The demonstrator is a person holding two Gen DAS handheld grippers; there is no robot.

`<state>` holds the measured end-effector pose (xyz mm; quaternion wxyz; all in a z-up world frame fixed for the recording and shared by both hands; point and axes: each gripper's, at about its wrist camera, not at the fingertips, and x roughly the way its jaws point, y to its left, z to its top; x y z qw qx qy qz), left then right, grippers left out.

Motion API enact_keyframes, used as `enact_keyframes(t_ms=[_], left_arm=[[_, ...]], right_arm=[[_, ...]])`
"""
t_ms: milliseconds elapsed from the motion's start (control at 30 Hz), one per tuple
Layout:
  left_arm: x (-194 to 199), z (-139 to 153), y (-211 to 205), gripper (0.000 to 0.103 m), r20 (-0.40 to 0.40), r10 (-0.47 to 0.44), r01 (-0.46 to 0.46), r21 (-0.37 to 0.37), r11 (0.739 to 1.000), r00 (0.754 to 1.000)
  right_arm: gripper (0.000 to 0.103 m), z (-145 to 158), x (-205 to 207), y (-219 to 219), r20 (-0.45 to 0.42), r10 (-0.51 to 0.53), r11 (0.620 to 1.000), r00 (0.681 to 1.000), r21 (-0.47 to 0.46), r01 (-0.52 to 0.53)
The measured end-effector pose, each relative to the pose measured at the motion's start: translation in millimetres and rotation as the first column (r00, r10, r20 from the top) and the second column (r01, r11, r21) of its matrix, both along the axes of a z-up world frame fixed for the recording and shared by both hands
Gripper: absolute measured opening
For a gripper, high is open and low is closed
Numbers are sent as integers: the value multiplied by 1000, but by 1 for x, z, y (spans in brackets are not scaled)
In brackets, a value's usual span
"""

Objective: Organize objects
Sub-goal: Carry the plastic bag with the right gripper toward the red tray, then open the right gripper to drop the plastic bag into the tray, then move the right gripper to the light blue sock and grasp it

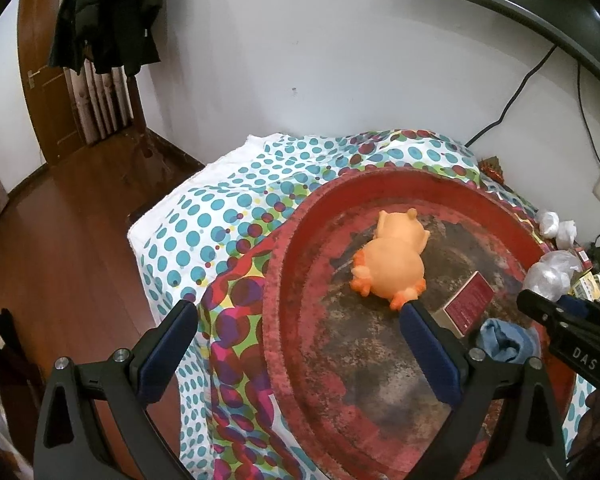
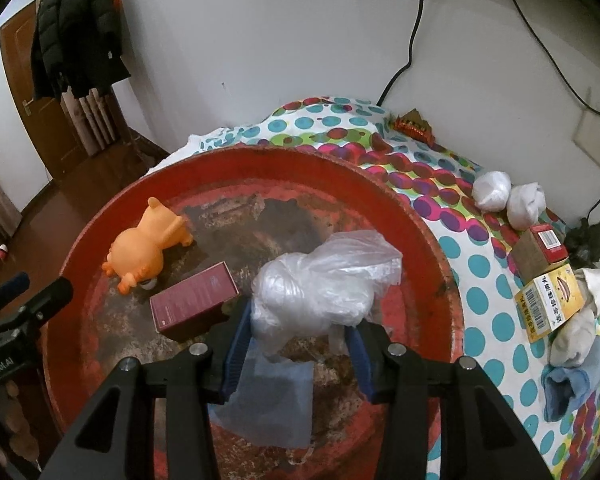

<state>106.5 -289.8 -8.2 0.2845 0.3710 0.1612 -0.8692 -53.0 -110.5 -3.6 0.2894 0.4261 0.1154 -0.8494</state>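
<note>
Both grippers angled down over tray [image 2: 440,248]

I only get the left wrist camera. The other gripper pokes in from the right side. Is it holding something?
Observer: Yes. The right gripper is closed on a crumpled clear plastic bag, above the red tray.
Child: What is still outside the tray?
Observer: A yellow box with a barcode lies on the spotted cover, right of the tray.
Child: Anything soft there?
Observer: A white cloth and a pale blue cloth lie just beside that box.
</note>
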Motion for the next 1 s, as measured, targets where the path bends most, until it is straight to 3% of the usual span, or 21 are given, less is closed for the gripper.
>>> enact_keyframes(t_ms=[233, 400, 600, 1000], left_arm=[[-3, -1, 3, 101, 9, -11, 11, -3, 1000, 1000], [-3, -1, 6, 101, 13, -10, 10, -15, 1000, 1000], [-4, -1, 7, 101, 12, -14, 14, -16, 1000, 1000], [-9, -2, 21, 101, 36, -41, 43, -54, 998, 999]], right_arm=[[48, 0, 2, -2, 8, 7, 1000, 1000, 6, -7], [60, 3, 7, -2, 5, 24, 1000, 1000, 4, -24], [61, 16, 16, -1, -23, 34, 999, 999, -9, -34], [61, 26, 23, 56, -50, -44, 998, 998, -45, 41]])
